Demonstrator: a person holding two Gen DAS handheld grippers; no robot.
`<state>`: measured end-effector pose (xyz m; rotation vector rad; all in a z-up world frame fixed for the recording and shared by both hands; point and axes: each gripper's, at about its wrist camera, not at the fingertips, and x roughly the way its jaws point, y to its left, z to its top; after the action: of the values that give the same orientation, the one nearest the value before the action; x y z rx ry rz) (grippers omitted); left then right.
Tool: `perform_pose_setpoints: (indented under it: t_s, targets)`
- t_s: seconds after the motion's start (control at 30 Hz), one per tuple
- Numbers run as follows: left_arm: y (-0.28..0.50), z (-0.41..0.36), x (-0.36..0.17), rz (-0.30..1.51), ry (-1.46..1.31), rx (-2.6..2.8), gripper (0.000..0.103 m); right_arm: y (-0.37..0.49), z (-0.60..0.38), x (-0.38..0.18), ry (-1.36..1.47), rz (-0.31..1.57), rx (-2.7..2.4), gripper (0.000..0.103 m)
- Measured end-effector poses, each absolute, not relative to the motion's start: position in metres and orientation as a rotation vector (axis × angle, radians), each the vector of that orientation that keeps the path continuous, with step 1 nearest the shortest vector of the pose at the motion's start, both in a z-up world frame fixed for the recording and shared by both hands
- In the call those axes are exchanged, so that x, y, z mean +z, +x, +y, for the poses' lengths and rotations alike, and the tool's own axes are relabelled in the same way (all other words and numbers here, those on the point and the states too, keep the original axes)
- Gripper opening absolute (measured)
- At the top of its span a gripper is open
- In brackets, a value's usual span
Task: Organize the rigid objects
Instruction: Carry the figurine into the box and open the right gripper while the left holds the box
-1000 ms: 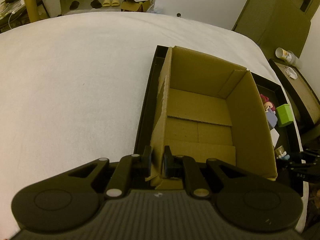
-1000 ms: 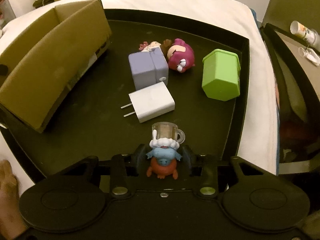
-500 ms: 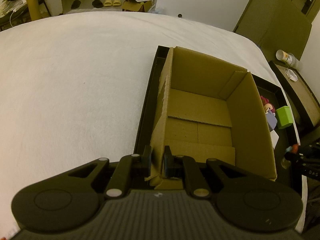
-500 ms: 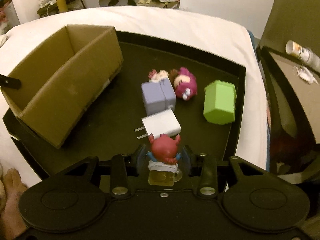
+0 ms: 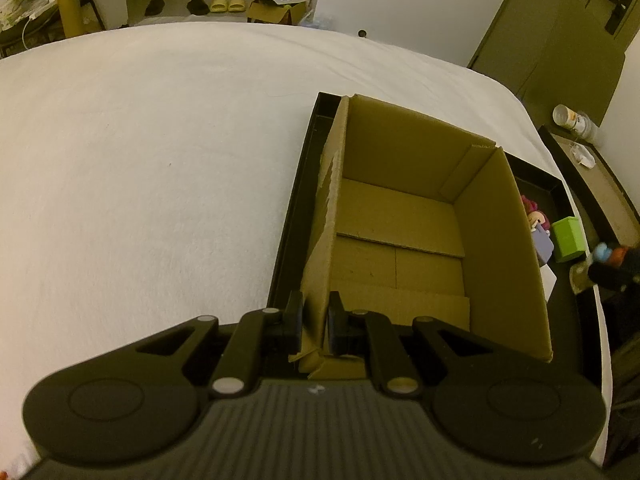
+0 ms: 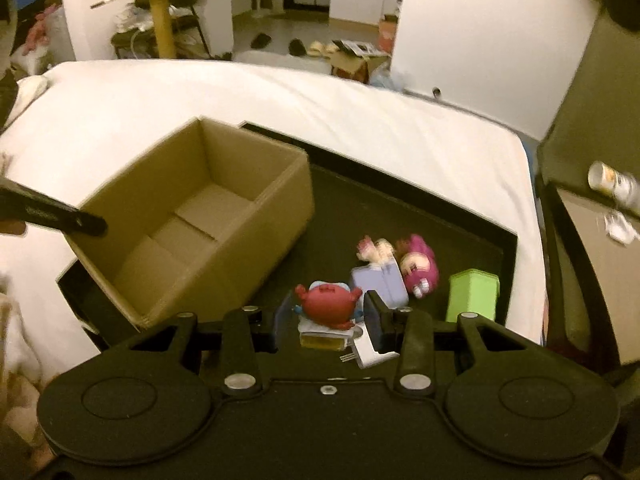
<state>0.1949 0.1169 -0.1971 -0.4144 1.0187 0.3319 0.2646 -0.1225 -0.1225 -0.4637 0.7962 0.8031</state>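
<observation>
Beside the cardboard box (image 6: 192,216) lie a green block (image 6: 472,296) and charger (image 6: 370,354).

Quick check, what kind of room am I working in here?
Likely a bedroom in a home: the black tray sits on a bed with a white sheet, slippers lie on the floor beyond, and a door is nearby.
</observation>
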Motion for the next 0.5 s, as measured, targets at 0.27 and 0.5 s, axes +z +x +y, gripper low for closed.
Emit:
perform_pose_setpoints:
  t_s: [0.27,0.5]
  targets:
    - [0.194,0.12,-0.197,1.016,-0.429,0.327,0.011,0.257,-0.087,-0.1,-0.476,0.741,0.863,0.039]
    - [0.193,0.122,-0.198,1.008,-0.452,0.323,0.012,0.25,-0.062,-0.094,-0.477,0.725,0.909,0.039]
